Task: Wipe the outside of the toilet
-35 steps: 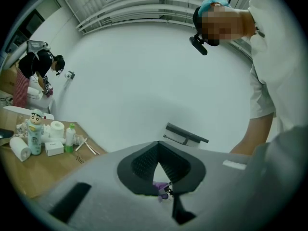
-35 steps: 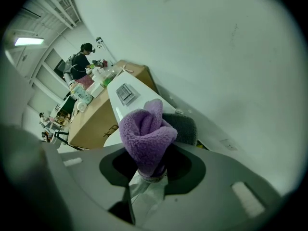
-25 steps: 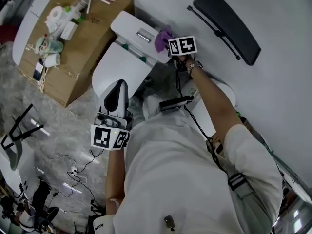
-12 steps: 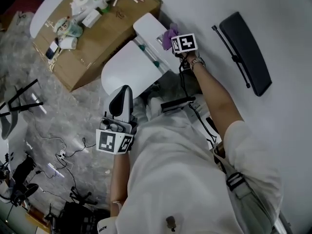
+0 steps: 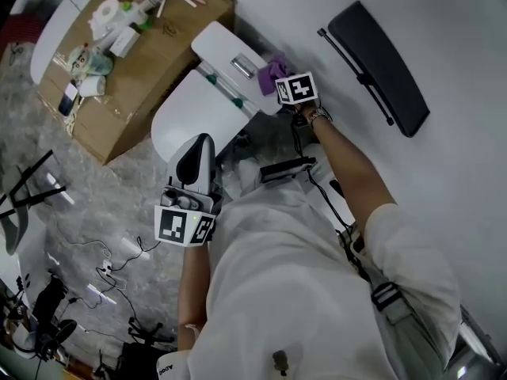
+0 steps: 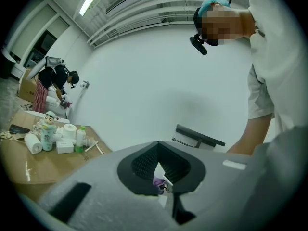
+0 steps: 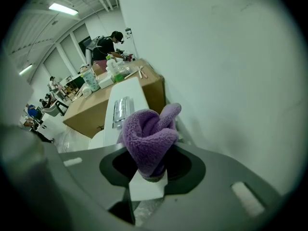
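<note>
The white toilet stands against the wall with its lid (image 5: 192,115) down and a chrome flush button (image 5: 243,68) on the tank (image 5: 222,47). My right gripper (image 5: 281,77) is shut on a bunched purple cloth (image 5: 272,70) at the tank's right end, beside the wall. In the right gripper view the cloth (image 7: 148,137) bulges out of the gripper (image 7: 151,173), with the tank (image 7: 129,93) just beyond. My left gripper (image 5: 199,146) hovers over the near edge of the lid, shut and holding nothing. In the left gripper view the left gripper (image 6: 158,146) has its pads meeting at the tip.
A cardboard box (image 5: 135,54) left of the toilet carries bottles, paper rolls and small packs. A black flat folded item (image 5: 377,55) lies at the right against the white surface. Cables (image 5: 103,264) trail over the marbled floor. Another person (image 6: 57,81) works far off.
The head view has swung about. Both grippers keep nearly the same places relative to the toilet, the cloth still at the tank's right end.
</note>
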Demonstrator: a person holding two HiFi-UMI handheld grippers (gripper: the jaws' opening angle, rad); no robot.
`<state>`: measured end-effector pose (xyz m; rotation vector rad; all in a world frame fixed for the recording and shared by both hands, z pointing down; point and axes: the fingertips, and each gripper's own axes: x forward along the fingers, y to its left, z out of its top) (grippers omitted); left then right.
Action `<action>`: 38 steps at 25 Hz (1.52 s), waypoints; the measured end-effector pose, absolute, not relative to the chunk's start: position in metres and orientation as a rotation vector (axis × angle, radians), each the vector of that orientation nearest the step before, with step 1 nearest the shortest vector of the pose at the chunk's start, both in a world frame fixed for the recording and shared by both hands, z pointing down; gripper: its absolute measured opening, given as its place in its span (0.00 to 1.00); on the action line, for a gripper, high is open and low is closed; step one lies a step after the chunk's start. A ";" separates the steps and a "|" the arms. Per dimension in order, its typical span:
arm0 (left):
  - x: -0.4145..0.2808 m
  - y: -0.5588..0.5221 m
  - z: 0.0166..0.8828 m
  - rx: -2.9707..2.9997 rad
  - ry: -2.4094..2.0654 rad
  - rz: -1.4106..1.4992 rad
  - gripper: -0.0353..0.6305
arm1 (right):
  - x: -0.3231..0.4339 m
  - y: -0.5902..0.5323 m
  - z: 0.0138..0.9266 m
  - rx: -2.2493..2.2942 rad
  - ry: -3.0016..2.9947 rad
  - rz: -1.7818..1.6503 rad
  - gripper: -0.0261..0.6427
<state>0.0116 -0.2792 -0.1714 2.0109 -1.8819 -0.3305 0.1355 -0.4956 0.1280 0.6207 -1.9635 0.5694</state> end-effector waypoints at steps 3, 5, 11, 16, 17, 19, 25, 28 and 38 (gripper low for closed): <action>0.019 -0.288 -0.174 2.081 -1.817 -0.334 0.06 | 0.154 -0.488 0.128 0.655 -1.951 0.567 0.25; 0.020 -0.286 -0.175 2.114 -1.775 -0.337 0.06 | 0.165 -0.480 0.128 0.686 -1.936 0.573 0.25; 0.003 -0.255 -0.165 2.144 -1.672 -0.329 0.06 | 0.182 -0.440 0.130 0.781 -1.870 0.634 0.24; -0.027 -0.225 -0.156 2.178 -1.595 -0.305 0.06 | 0.178 -0.402 0.130 0.888 -1.835 0.721 0.24; -0.033 -0.220 -0.155 2.196 -1.573 -0.291 0.06 | 0.175 -0.394 0.130 0.899 -1.830 0.732 0.24; -0.042 -0.212 -0.152 2.247 -1.519 -0.260 0.06 | 0.170 -0.378 0.134 0.905 -1.806 0.742 0.24; -0.063 -0.204 -0.131 2.391 -1.371 -0.168 0.06 | 0.162 -0.347 0.147 1.015 -1.775 0.861 0.25; -0.071 -0.213 -0.111 2.391 -1.362 -0.163 0.06 | 0.160 -0.345 0.152 1.107 -1.788 0.961 0.25; -0.047 -0.250 -0.061 2.368 -1.491 -0.175 0.06 | 0.159 -0.344 0.179 1.157 -1.848 1.019 0.25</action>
